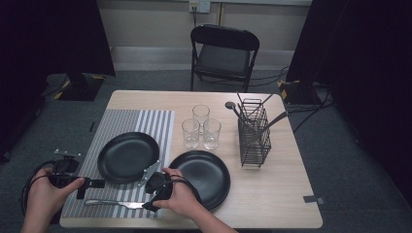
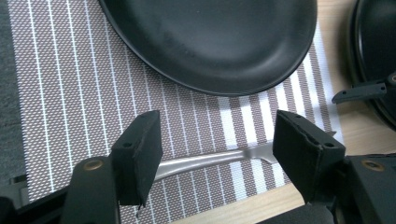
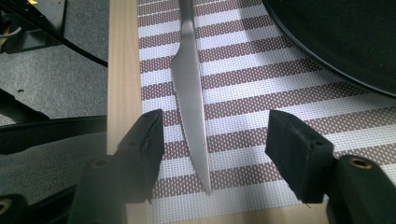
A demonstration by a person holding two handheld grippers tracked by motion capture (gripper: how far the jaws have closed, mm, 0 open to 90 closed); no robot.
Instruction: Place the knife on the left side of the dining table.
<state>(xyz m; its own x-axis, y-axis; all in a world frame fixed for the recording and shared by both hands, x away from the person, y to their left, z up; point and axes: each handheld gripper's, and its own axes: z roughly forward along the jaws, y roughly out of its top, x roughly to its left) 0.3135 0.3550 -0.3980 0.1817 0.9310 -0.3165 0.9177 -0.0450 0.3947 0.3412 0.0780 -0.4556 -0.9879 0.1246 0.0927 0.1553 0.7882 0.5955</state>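
The knife [image 1: 115, 203] lies flat on the striped placemat [image 1: 124, 127], along its near edge, at about six o'clock from the black plate [image 1: 128, 157] that sits on the mat. Its handle points toward nine o'clock in the high view and its blade tip toward three. It looks like a one-piece steel table knife: stiff, light to moderate in weight, smooth and likely slippery between rubber pads, not fragile. Lying flat on woven fabric, it offers little height to pinch, so I judge the best hold is across the narrow handle or the neck where handle meets blade, pads closing on its two long edges, with the serrated edge kept out of the grip.

The right gripper [image 3: 208, 140] hovers above the blade, jaws standing apart on either side of it and pressing on nothing; the blade runs up toward twelve o'clock in the right gripper view, its tip at six. The right hand [image 1: 180, 196] angles in from the bottom of the high view, pointing toward nine o'clock and down. The left gripper [image 2: 217, 140] is also spread wide, straddling the handle without touching it, held level by the left hand [image 1: 43, 196] at the mat's near-left corner. A second plate [image 1: 206, 175] lies at three o'clock, on bare table [image 1: 272, 204]
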